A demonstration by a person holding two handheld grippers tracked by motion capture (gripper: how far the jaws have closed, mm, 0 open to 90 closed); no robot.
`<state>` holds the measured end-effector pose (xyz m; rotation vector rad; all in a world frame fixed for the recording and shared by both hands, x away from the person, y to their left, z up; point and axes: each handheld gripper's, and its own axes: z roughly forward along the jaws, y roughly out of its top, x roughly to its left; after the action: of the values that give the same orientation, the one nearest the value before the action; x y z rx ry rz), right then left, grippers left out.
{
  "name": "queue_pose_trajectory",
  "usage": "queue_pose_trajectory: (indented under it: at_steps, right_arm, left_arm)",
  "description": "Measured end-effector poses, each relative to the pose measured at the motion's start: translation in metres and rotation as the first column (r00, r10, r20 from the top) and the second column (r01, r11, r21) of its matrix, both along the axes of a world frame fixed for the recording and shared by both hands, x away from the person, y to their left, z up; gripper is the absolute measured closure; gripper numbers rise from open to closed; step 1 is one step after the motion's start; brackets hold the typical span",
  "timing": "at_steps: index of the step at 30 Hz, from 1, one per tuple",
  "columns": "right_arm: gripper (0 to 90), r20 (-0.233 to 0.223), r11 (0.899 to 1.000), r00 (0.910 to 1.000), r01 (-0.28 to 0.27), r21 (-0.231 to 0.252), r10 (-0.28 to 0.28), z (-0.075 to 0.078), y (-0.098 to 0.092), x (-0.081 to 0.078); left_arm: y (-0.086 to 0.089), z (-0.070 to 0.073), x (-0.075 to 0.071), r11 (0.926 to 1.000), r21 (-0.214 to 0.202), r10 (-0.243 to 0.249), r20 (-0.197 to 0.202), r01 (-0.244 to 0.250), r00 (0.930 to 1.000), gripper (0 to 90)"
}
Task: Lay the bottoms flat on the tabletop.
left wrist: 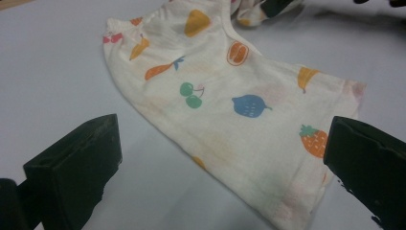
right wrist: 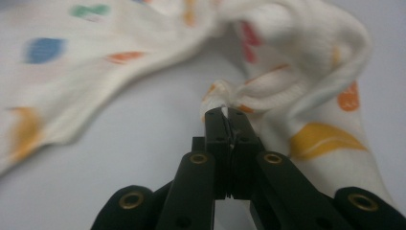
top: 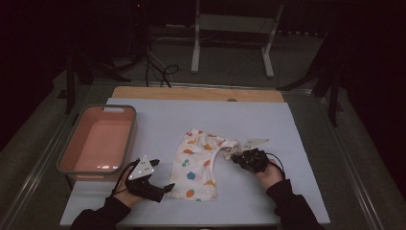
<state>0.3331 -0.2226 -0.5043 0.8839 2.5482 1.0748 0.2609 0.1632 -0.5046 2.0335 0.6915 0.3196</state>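
A small white garment (top: pixel 198 163) printed with coloured fruit lies flat in the middle of the light table (top: pixel 158 120). My right gripper (top: pixel 234 157) sits at its right side, jaws shut on a bunched fold of the cloth; in the right gripper view the gripper (right wrist: pixel 228 115) pinches a white edge of the garment (right wrist: pixel 287 91). My left gripper (top: pixel 168 188) rests by the garment's lower left corner, open. In the left gripper view its fingers (left wrist: pixel 72 167) stand wide apart with the garment (left wrist: pixel 239 105) lying ahead between them, untouched.
A pink plastic basin (top: pixel 98 140) stands at the table's left side, close to my left hand. A white metal frame (top: pixel 234 38) and cables sit on the dark floor beyond the far edge.
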Motion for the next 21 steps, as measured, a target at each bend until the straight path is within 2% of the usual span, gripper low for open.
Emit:
queue_pose_trajectory:
  at_steps: [1, 2, 3, 6, 7, 10, 11, 14, 15, 18, 20, 21]
  right_arm:
    - [89.3, 0.006, 1.0, 0.9999, -0.012, 0.007, 0.012, 0.003, 0.0, -0.005]
    - [89.3, 0.006, 0.999, 0.9994, -0.033, 0.027, 0.033, 0.011, -0.002, -0.017]
    - [89.3, 0.006, 0.999, 0.9994, -0.033, 0.027, 0.033, 0.011, -0.002, -0.017]
    - [89.2, 0.012, 0.996, 0.9974, -0.072, 0.044, 0.072, 0.019, -0.003, -0.036]
    - [89.2, 0.005, 0.994, 0.9958, -0.092, 0.054, 0.092, 0.022, -0.004, -0.049]
    - [89.1, -0.008, 0.991, 0.9925, -0.121, 0.063, 0.122, 0.022, -0.005, -0.06]
    - [89.0, -0.041, 0.987, 0.9882, -0.144, 0.07, 0.147, 0.021, -0.005, -0.068]
    - [88.8, -0.063, 0.983, 0.9834, -0.165, 0.077, 0.17, 0.018, -0.004, -0.08]
    - [88.6, -0.076, 0.98, 0.9792, -0.183, 0.078, 0.189, 0.017, -0.003, -0.083]
    - [88.3, -0.08, 0.976, 0.9745, -0.204, 0.072, 0.209, 0.015, -0.003, -0.088]
    - [88.0, -0.108, 0.971, 0.9671, -0.222, 0.086, 0.231, 0.014, -0.001, -0.091]
    - [88.0, -0.129, 0.966, 0.9598, -0.237, 0.1, 0.249, 0.014, -0.001, -0.092]
  left_arm:
    - [0.0, 0.0, 0.0, 1.0, -0.001, 0.0, 0.0, 0.0, 1.0, 0.6]
    - [0.0, 0.0, 0.0, 1.0, -0.003, 0.001, 0.002, -0.001, 1.0, 0.6]
    - [0.0, 0.001, 0.0, 1.0, -0.003, 0.001, 0.004, -0.001, 1.0, 0.6]
    - [0.0, 0.001, 0.0, 1.0, -0.001, 0.001, 0.007, -0.001, 1.0, 0.6]
    - [0.0, 0.002, -0.001, 1.0, -0.001, -0.001, 0.008, 0.001, 1.0, 0.6]
    - [0.0, 0.002, -0.001, 1.0, -0.003, 0.0, 0.007, 0.0, 1.0, 0.6]
    - [0.0, 0.002, -0.001, 1.0, -0.004, 0.001, 0.008, -0.001, 1.0, 0.6]
    - [0.0, 0.002, -0.001, 1.0, -0.004, 0.001, 0.008, -0.001, 1.0, 0.6]
    - [0.0, 0.002, -0.001, 1.0, -0.006, 0.0, 0.009, 0.0, 1.0, 0.6]
    - [-0.001, 0.002, -0.001, 1.0, -0.005, -0.002, 0.008, 0.002, 1.0, 0.6]
    - [-0.001, 0.002, -0.001, 1.0, -0.005, -0.003, 0.007, 0.003, 1.0, 0.6]
    - [-0.001, 0.002, -0.001, 1.0, -0.003, -0.003, 0.009, 0.003, 1.0, 0.6]
